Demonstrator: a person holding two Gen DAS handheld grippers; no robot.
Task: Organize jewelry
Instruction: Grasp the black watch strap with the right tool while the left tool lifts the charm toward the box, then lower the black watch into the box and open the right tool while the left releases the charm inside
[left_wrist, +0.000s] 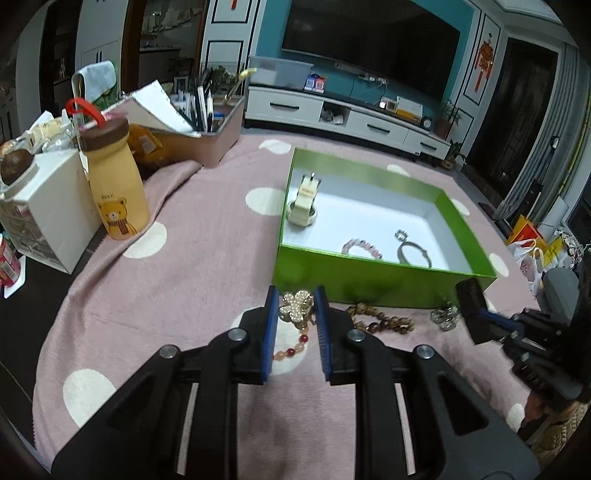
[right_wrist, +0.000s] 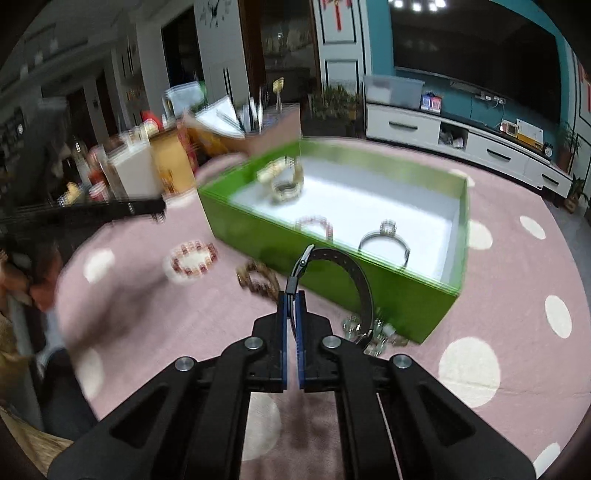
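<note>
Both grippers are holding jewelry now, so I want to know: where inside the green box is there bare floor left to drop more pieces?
The green box is bare in its middle and far right, between the white watch at its far left corner and the pink bead bracelet and silver bangle along its near wall. That near strip is crowded.

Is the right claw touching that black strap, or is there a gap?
Touching. In the right wrist view, the right claw is shut on the black strap, its blue pads pinching one end while the rest arcs up before the green box.

No legible text anywhere; small print above the bear on the yellow bottle (left_wrist: 117, 192) too blurred.
</note>
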